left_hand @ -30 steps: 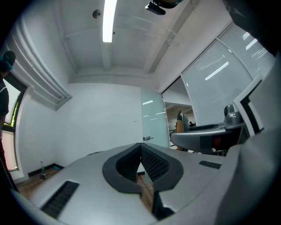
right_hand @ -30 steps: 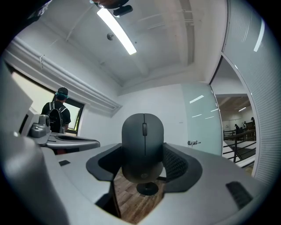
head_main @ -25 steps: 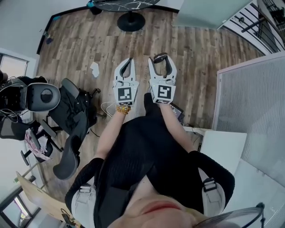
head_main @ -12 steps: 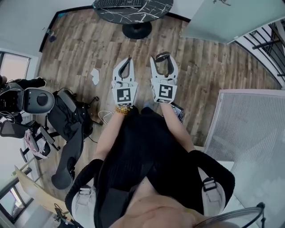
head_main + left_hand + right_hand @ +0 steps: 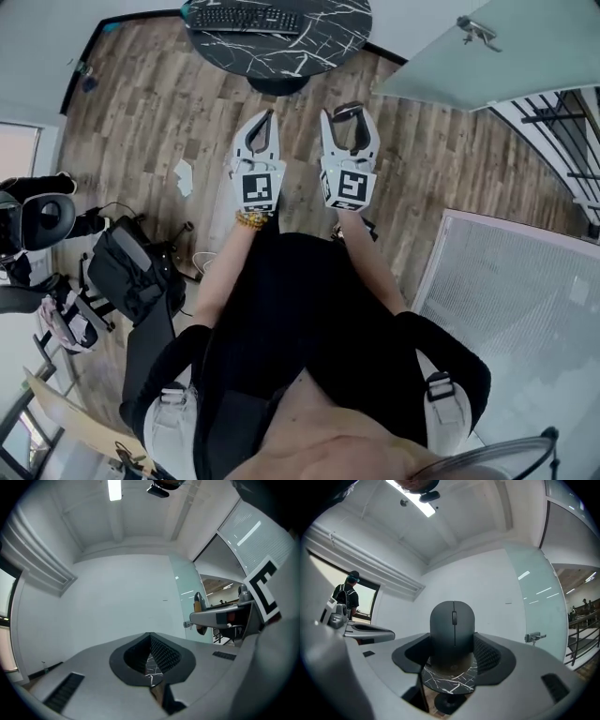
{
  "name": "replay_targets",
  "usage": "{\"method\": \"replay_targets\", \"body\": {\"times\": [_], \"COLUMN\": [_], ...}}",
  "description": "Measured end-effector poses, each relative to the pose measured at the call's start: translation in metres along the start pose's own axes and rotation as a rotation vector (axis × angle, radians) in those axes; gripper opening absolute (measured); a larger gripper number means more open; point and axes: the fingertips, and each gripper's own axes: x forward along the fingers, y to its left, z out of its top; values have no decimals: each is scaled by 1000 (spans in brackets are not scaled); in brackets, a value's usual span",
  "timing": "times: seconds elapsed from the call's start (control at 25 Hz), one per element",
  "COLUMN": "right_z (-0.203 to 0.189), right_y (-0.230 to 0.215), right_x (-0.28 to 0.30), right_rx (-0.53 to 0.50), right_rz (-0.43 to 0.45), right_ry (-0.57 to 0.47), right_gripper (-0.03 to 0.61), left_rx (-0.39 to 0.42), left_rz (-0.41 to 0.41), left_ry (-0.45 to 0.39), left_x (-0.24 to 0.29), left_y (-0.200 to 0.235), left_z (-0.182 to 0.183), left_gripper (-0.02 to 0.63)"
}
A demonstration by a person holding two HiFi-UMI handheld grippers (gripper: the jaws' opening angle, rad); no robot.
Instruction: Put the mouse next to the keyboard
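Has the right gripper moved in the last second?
Yes. The right gripper, shut on the mouse, has come forward: the gap to the table is much smaller.

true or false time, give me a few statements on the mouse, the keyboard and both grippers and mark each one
1. The right gripper has its fingers closed on a dark mouse. True.
2. The left gripper holds the keyboard. False: its fingers are together on nothing; the keyboard lies on the round table.
3. The table top is black with white veins. True.
4. The mouse lies on the table beside the keyboard. False: it is held in the right gripper, off the table.
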Motion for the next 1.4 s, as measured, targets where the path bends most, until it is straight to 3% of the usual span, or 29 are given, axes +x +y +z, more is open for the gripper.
{"method": "replay_targets", "body": {"times": [0.48,1.08,1.4], "right_z": [23,4,-17], "right_y": [-39,-132,-165], "right_x": [189,383,449], "right_rx": [-33,-14,-40], "right_rz": [-121,-152,-127], "right_ry": [-16,-63,-1], "right_gripper": [276,276,276], "left_rx": [-11,49,27], "left_rz": [-83,-39,-34], "left_ry": [4,35,13], "left_x": [180,363,433], "left_y": [112,171,192], "left_z": [-5,-18,-27], "left_gripper": [14,14,14]}}
